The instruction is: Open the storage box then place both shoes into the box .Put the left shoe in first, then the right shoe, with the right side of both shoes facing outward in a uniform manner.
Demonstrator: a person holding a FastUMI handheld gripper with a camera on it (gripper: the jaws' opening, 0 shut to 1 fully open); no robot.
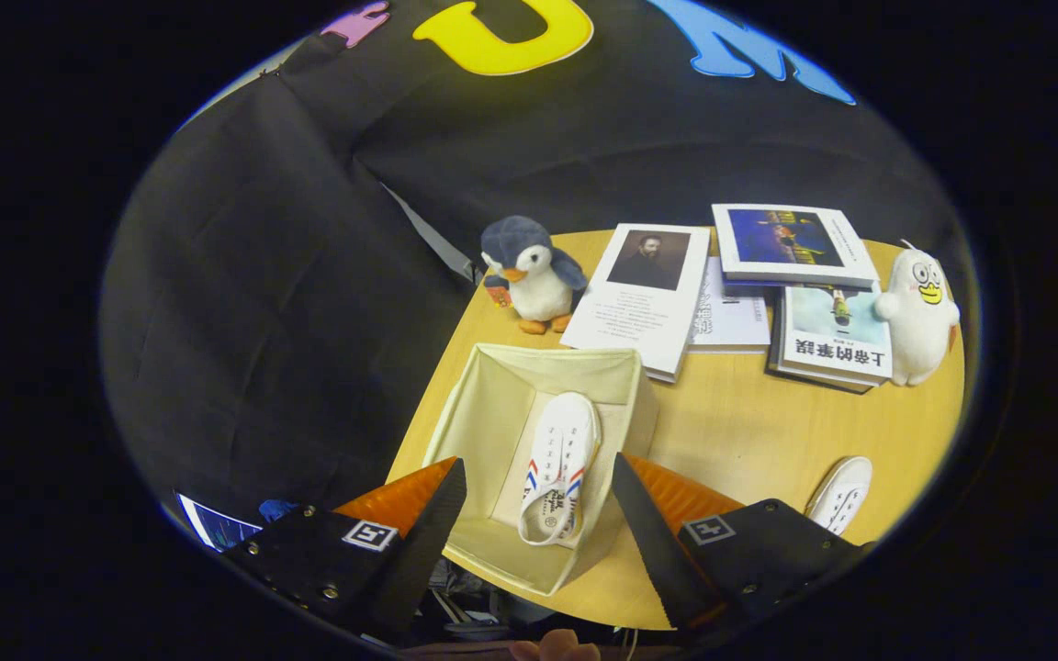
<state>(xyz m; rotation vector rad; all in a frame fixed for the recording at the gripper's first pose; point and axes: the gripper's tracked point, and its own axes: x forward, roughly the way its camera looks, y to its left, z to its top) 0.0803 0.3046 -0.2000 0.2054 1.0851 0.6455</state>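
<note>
A cream fabric storage box (501,390) stands open on the round wooden table (740,422). One white shoe (561,464) with red and blue side stripes lies inside it, against the box's right wall, sole side down. A second white shoe (841,494) rests on the table to the right, partly hidden behind my right finger. My gripper (538,482) hovers above the box, open, with nothing held; the shoe in the box shows in the gap between the fingers, below them.
A plush penguin (532,273) sits beyond the box. Several books (648,294) lie at the table's far side, with a white plush bird (919,317) at the right. The table's edge runs close along the box's left side.
</note>
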